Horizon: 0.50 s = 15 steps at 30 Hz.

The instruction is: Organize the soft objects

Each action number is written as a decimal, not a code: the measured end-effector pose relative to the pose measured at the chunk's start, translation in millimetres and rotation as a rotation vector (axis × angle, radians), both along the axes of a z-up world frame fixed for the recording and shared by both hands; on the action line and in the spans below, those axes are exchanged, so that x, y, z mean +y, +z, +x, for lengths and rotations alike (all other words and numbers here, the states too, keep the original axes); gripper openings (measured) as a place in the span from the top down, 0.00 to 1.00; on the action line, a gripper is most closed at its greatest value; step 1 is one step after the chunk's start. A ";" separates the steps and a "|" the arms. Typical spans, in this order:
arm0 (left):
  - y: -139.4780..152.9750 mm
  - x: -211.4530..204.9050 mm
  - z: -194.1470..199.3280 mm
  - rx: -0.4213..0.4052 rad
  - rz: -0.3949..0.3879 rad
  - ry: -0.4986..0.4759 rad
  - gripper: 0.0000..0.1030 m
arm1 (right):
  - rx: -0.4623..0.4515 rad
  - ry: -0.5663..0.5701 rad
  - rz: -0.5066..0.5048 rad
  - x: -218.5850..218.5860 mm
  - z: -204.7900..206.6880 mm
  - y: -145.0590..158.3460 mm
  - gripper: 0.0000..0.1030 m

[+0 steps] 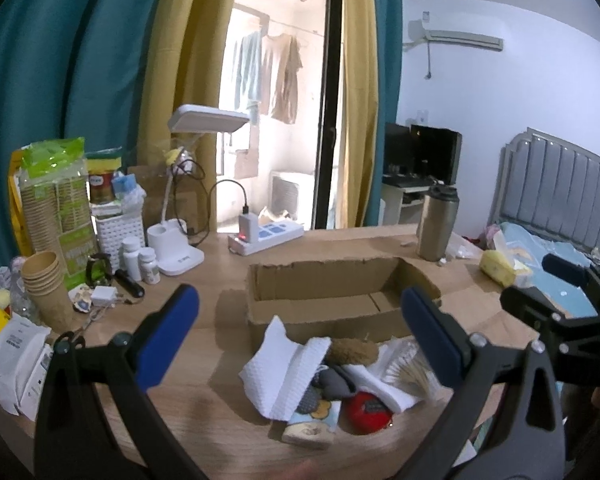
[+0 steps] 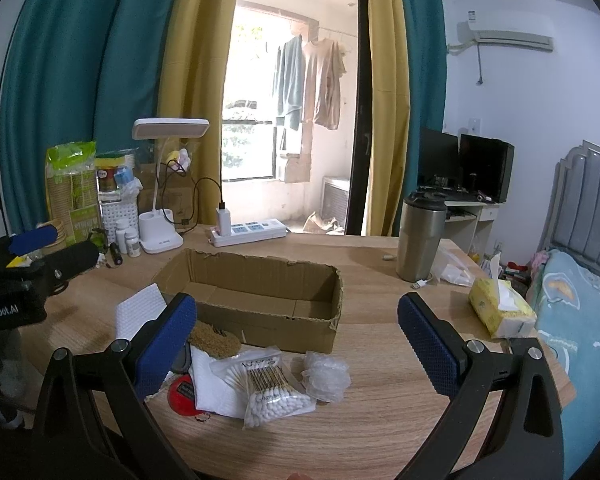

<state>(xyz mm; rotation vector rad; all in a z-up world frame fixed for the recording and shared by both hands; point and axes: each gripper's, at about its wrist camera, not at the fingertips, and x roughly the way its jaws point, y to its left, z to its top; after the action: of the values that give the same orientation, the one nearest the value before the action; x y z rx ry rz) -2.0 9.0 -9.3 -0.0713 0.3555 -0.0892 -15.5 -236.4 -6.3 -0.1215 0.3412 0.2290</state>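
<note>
— Soft things are lying in a heap on the pale wooden table [image 2: 380,400], just in front of the open brown cardboard box [image 2: 260,300]: a folded white paper towel [image 1: 284,376], a fuzzy brown pad [image 1: 354,350], a round red pouch [image 1: 368,414].

— Where are your grippers sitting?

— Your left gripper [image 1: 300,336] is hovering over that heap, blue pads spread wide, holding nothing. Your right gripper [image 2: 298,340] is hanging above the clear bag of cotton swabs [image 2: 272,392], equally splayed and empty.

— Anything inside the box?

— It is showing only bare cardboard.
</note>
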 end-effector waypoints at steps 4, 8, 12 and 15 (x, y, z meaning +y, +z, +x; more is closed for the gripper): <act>-0.7 0.5 -2.0 -0.003 -0.023 -0.015 0.01 | -0.002 0.000 0.000 0.2 0.1 0.3 0.01; -0.2 0.4 -4.4 -0.012 -0.031 -0.014 0.01 | -0.001 -0.002 0.002 0.3 0.4 0.3 0.01; -0.2 -0.3 -4.1 -0.006 -0.028 -0.016 0.01 | 0.000 0.000 0.001 -0.8 0.4 0.1 0.01; -0.3 0.4 -3.6 -0.008 -0.029 -0.004 0.01 | 0.000 -0.001 0.003 -1.5 0.7 0.4 0.01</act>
<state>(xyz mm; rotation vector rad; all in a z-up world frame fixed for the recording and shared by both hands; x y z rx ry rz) -5.6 9.4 -9.6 -0.0993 0.3462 -0.0990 -14.8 -237.9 -5.9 -0.1187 0.3409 0.2287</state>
